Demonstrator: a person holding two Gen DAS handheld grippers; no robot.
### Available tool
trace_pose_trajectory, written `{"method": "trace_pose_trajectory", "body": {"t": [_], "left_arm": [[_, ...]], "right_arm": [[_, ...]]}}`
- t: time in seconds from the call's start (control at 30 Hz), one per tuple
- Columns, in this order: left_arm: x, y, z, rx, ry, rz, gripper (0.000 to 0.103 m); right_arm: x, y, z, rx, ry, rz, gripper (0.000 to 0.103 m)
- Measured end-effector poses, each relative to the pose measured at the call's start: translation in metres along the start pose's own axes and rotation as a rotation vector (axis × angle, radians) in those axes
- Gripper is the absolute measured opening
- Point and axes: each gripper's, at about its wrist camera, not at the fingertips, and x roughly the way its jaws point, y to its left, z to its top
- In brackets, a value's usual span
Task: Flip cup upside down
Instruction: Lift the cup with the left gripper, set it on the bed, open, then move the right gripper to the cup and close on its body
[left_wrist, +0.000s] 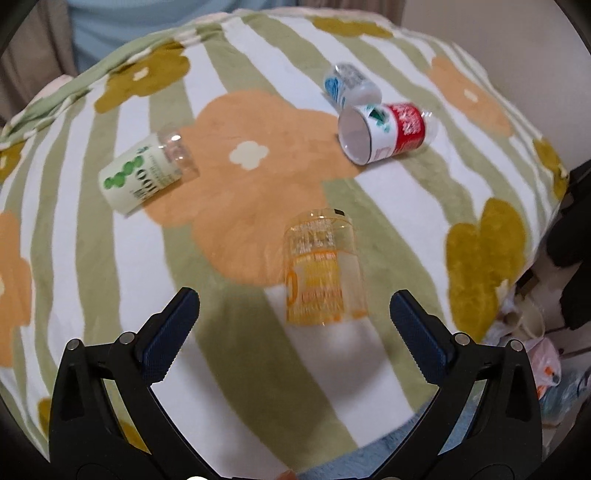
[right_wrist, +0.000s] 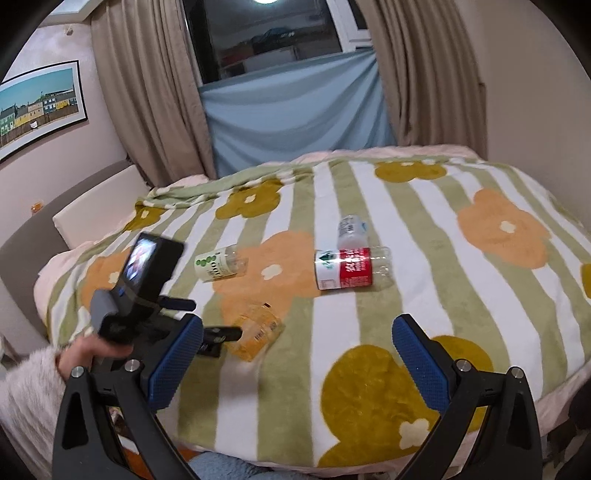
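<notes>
Orange-printed clear cup lies at twelve o'clock; our left gripper gapes to straddle it, right gripper spread, idle.

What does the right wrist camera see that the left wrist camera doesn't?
Only the right wrist view shows the window, the framed picture, the right gripper and the hand holding the left tool. Only the left wrist view shows the left gripper spread wide just short of the orange cup. Both show the flowered blanket with four cups lying on their sides: orange, green, red and blue.
</notes>
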Motion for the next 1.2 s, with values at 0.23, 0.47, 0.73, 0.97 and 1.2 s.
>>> {"method": "trace_pose_trajectory", "body": {"t": [0.23,0.47,0.73,0.97,1.2], "left_arm": [[-0.025,0.015,-0.040,-0.128,-0.033,-0.022,0.103],[-0.039,0.032,-0.084,-0.228,-0.081,-0.007,0.103],[-0.037,0.050,-0.112,-0.232,-0.071,-0.028,0.103],[-0.045,0.072,-0.123,-0.271,-0.119,-0.127,0.103],[-0.046,0.088,-0.127,-0.281,-0.117,-0.145,0.103]], "right_arm": [[0.057,0.002,0.046,0.068,0.234,0.166,0.102],[0.164,0.008,0.038,0.190,0.607,0.159,0.102],[0.245,-0.001,0.010,0.445,0.800,0.104,0.097],[0.268,0.011,0.010,0.409,0.863,0.062,0.092],[0.287,0.022,0.007,0.328,0.892,-0.015,0.075]]}}
